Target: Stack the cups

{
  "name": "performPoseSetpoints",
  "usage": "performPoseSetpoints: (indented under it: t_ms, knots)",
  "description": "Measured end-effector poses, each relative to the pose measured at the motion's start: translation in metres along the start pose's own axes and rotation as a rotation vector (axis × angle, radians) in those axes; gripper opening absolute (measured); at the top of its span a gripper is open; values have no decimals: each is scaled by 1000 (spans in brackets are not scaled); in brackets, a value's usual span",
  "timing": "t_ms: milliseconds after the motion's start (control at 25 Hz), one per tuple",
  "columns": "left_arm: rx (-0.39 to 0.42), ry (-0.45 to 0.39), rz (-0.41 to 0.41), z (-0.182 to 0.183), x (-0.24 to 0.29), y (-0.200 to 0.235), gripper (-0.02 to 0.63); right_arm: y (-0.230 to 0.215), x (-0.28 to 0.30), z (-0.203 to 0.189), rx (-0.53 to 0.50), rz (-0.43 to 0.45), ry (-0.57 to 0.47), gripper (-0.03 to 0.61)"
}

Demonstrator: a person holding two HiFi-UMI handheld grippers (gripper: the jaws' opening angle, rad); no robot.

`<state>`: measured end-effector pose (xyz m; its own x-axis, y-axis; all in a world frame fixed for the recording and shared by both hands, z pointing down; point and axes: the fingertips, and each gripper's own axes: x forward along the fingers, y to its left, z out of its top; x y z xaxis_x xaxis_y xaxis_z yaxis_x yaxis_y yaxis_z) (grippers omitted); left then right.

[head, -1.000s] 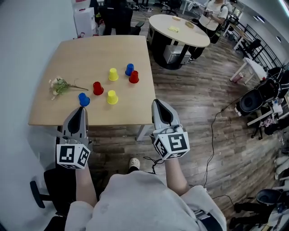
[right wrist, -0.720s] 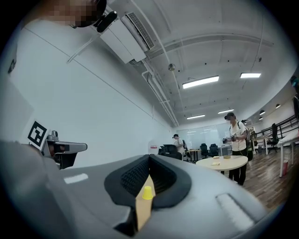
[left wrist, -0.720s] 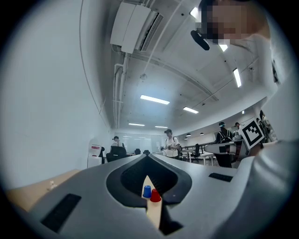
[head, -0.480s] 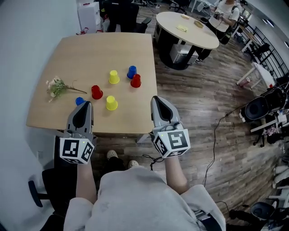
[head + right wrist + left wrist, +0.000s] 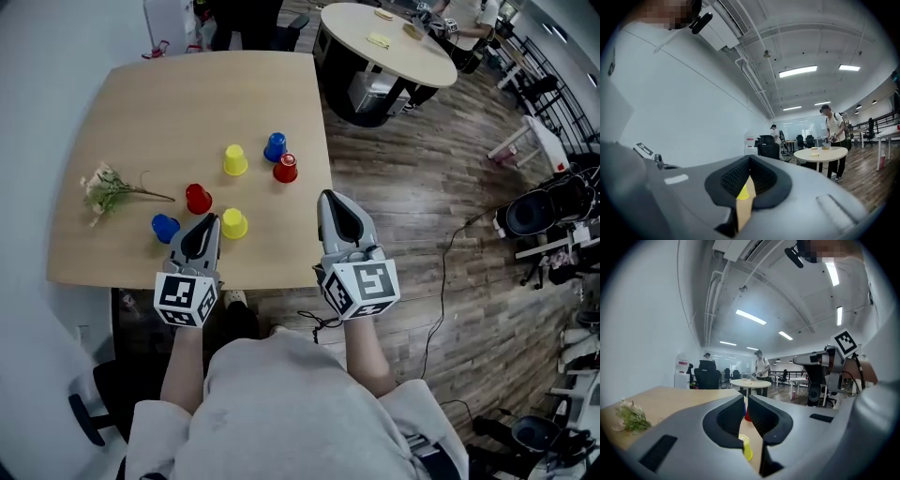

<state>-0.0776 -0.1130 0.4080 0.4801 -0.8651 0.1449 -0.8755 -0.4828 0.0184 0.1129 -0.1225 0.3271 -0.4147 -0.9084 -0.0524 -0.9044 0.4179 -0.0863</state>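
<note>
Ahead of my left gripper (image 5: pixel 207 221), whose jaws are pressed together on nothing, a small yellow plastic cup (image 5: pixel 233 223) stands just to the right of the tips. A small blue plastic cup (image 5: pixel 165 227) stands near their left side, and a red plastic cup (image 5: pixel 198 199) sits a little beyond them. Further out from these jaws, a second yellow cup (image 5: pixel 234 159), a second blue cup (image 5: pixel 275 146) and a second red cup (image 5: pixel 285 169) stand grouped on the pale wooden table (image 5: pixel 169 103).

I hold this gripper low over the table's near edge, pointing away from me with its marker cube towards me. My left forearm (image 5: pixel 184 370) is stretched forward behind it.

My right gripper (image 5: pixel 329 197) is also closed and empty. It points forward beside the table's right edge, over the dark plank floor (image 5: pixel 412 216), on my right forearm (image 5: pixel 364 361). All six cups lie to the left of its jaws, none stacked.
</note>
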Motion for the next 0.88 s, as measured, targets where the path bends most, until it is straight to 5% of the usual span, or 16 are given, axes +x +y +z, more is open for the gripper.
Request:
performPoseSetpoints:
  t_ms: [360, 640, 800, 880]
  knots:
    - [37, 278, -140, -111, 61, 12, 224, -19, 61, -52, 32, -84, 124, 12]
    - [32, 410, -212, -161, 82, 15, 242, -28, 100, -120, 47, -115, 310, 12]
    - [27, 399, -226, -162, 87, 15, 229, -40, 120, -147, 52, -133, 379, 12]
    - [19, 386, -235, -161, 89, 15, 227, -46, 131, -162, 45, -135, 416, 62]
